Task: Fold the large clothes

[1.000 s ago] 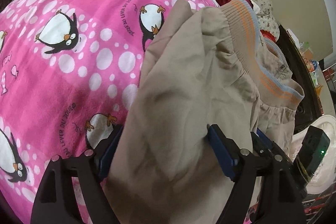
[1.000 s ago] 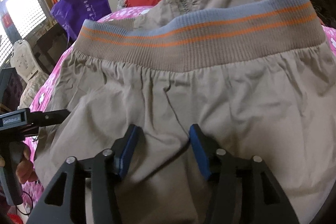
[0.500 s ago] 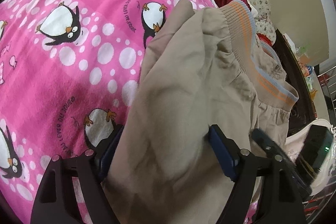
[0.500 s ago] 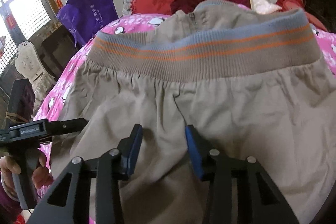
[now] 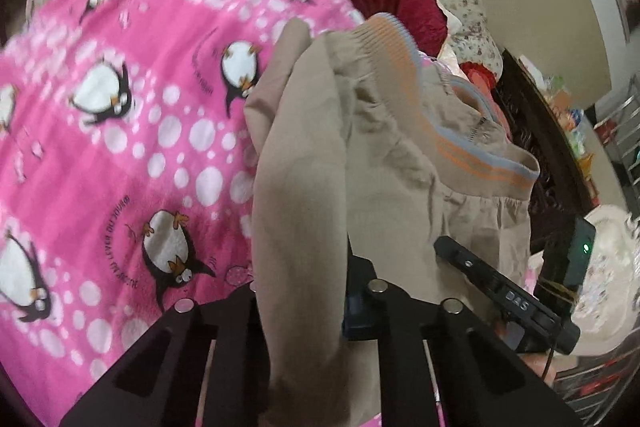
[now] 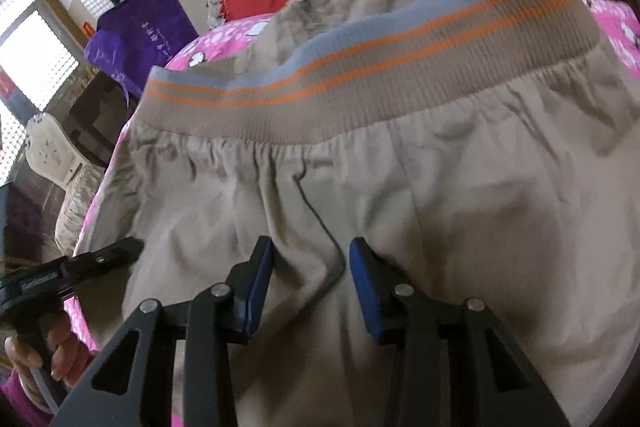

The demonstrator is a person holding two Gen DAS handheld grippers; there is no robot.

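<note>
A pair of beige trousers [image 6: 400, 187] with a ribbed, orange-striped waistband [image 6: 360, 67] is shown lying on a bed covered by a pink penguin-print blanket [image 5: 120, 131]. The left gripper [image 5: 300, 307] has just been closed, its fingers pinched on a fold of the cloth. The right gripper [image 6: 310, 283] is seen with fingers narrowed, fabric bunched between them; contact cannot be told.
</note>
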